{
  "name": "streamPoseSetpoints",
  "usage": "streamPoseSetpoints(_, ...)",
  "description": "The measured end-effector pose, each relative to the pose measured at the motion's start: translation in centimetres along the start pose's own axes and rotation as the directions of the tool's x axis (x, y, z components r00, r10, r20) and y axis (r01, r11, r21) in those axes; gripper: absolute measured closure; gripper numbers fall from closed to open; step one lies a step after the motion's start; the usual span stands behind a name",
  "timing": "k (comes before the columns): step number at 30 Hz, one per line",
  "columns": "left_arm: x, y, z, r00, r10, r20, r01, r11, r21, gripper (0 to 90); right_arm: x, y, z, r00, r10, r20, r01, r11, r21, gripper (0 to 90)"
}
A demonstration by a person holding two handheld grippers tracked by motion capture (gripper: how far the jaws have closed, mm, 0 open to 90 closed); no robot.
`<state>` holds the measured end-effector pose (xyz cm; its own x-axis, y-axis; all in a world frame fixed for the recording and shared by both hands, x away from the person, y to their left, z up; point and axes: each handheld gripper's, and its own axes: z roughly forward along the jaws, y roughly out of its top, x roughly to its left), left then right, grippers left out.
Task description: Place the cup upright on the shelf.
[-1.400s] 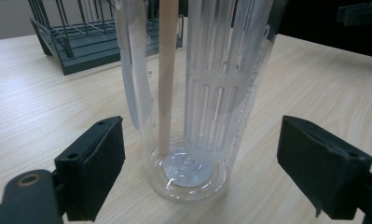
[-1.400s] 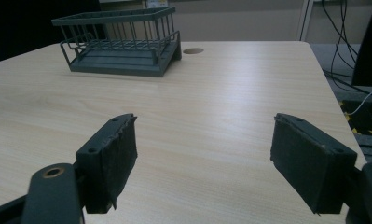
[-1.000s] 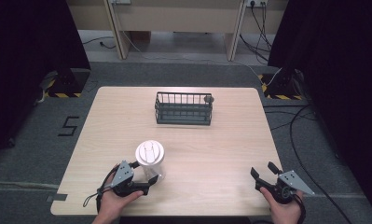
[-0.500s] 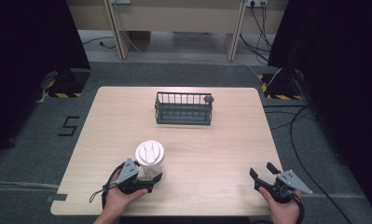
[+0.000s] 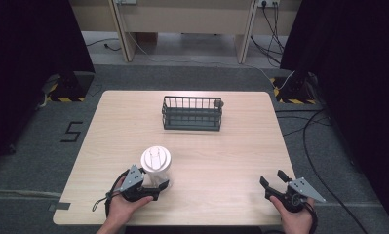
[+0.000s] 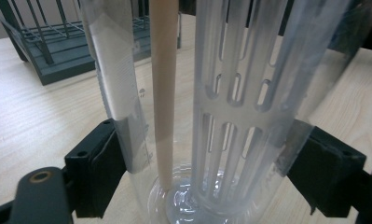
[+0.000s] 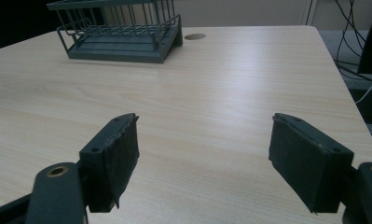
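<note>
A clear plastic container with a white lid stands upright near the table's front left. Inside it I see a white slotted insert and a beige straw-like stick. My left gripper is shut on its lower part, with both black pads pressed against the clear wall on either side. Over at the front right, my right gripper rests low over the bare wood. It is open, and nothing sits between its fingers.
A dark wire basket stands at the back middle of the light wooden table, beside a round cable hole. Bare wood lies between the basket and both grippers. Cables and dark curtains surround the table.
My left gripper has edged slightly forward against the container. The container and the right gripper have hardly moved.
</note>
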<state>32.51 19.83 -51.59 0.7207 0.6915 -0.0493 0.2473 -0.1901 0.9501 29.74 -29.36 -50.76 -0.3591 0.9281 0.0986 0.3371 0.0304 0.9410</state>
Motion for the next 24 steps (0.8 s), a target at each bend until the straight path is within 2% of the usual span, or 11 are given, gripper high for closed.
streamPoseSetpoints(9,0.4,1.3,0.1,1.0000,0.008,-0.003,-0.008,0.9996,-0.028,17.8,0.0,0.1,-0.1,1.0000,-0.003,0.004,0.003,1.000,-0.007,24.5)
streamPoseSetpoints(11,0.6,2.1,0.2,0.9998,0.018,-0.009,-0.018,0.9991,-0.039,17.9,0.0,0.1,-0.1,1.0000,0.001,0.004,-0.001,1.000,-0.009,24.5)
streamPoseSetpoints(24,2.0,5.3,0.5,0.9996,0.016,-0.023,-0.019,0.9942,-0.106,18.0,0.1,0.1,-0.1,1.0000,0.002,0.003,-0.002,1.000,-0.008,24.5)
